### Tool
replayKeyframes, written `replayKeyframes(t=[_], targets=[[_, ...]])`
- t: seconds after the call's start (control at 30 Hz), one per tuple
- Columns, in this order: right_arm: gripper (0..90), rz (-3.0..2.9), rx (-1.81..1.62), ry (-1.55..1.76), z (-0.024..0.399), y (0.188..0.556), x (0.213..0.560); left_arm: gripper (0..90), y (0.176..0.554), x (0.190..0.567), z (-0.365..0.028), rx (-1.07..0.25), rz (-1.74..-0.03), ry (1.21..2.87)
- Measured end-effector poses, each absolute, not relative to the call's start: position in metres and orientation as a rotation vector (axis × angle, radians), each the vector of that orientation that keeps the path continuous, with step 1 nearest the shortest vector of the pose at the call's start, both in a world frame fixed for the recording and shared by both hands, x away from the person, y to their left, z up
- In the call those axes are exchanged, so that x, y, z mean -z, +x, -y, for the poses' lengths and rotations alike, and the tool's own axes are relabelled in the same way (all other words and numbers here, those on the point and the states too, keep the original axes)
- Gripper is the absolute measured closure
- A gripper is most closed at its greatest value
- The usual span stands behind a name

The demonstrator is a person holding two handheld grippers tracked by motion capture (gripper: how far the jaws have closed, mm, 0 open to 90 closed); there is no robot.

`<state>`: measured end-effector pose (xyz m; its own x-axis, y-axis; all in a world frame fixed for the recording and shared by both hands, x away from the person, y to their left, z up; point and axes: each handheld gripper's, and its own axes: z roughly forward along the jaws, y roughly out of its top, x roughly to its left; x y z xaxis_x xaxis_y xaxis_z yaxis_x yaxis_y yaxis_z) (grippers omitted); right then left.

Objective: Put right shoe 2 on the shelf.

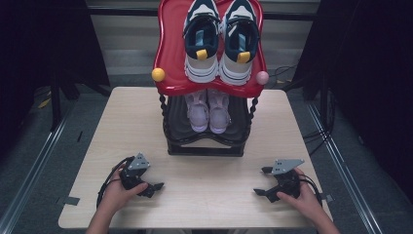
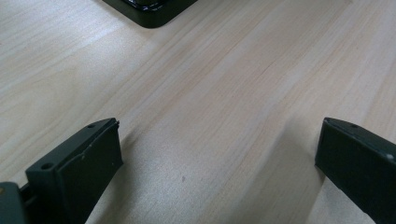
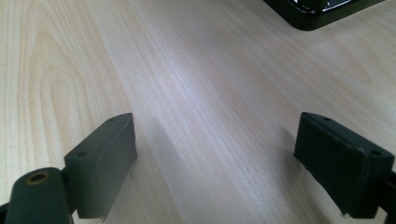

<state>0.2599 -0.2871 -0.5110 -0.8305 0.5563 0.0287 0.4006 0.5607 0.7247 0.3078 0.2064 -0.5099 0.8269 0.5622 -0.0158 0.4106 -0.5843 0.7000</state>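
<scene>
High view: left gripper [image 1: 155, 187] and right gripper [image 1: 259, 191] resting low on the worktop [image 1: 209, 195], jaws spread wide, nothing held. Pink shoes [image 1: 208, 111] straight ahead, between both, on the rack's [image 1: 204, 146] lower shelf, toes pointing back; equally near each.

Bare table [image 1: 204, 195] ahead (near half); shoe rack [image 1: 207, 141] blocks the middle.

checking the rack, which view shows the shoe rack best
The high view: the whole shoe rack shows, with its red top shelf and both pairs of shoes. The left and right gripper views catch just a corner of its black base.
</scene>
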Motion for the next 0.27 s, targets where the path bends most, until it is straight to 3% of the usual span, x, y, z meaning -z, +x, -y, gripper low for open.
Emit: replayKeyframes(t=[0.27], targets=[[12.0, -2.589, -1.125, 0.806, 0.2871, 0.2599, 0.511, 0.0, 0.3078, 0.5098, -0.2065, -0.271, -0.706, 2.277]])
